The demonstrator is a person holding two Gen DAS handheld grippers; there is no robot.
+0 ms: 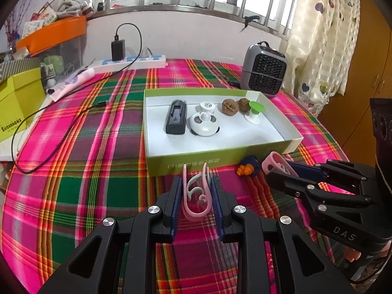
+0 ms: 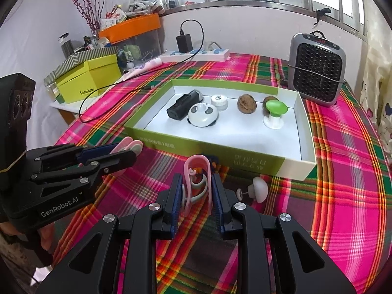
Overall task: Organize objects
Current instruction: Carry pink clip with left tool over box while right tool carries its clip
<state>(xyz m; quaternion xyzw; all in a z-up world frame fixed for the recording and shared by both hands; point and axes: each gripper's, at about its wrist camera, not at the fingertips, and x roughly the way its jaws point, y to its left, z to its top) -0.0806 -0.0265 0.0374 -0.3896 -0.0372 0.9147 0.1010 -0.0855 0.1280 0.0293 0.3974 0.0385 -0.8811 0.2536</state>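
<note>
My left gripper [image 1: 196,181] is shut on a pink U-shaped clip [image 1: 194,216] with a pale hook inside it, held just above the plaid cloth. My right gripper [image 2: 196,178] is shut on a second pink clip [image 2: 197,158] of the same kind. Each gripper shows in the other's view: the right gripper [image 1: 269,171] and the left gripper [image 2: 133,150], side by side. Just ahead lies an open green-and-white box [image 1: 220,158] holding a black charger [image 1: 176,120], a white round gadget [image 1: 203,125], two walnuts [image 1: 230,107] and a green-topped knob [image 1: 256,111].
A small blue-and-orange toy [image 1: 248,167] and a white mushroom-shaped knob [image 2: 259,188] lie on the cloth in front of the box. Behind it stand a grey heater [image 1: 265,71] and a power strip [image 1: 132,62] with a black cable [image 1: 49,132]. A yellow-green carton [image 1: 17,98] sits far left.
</note>
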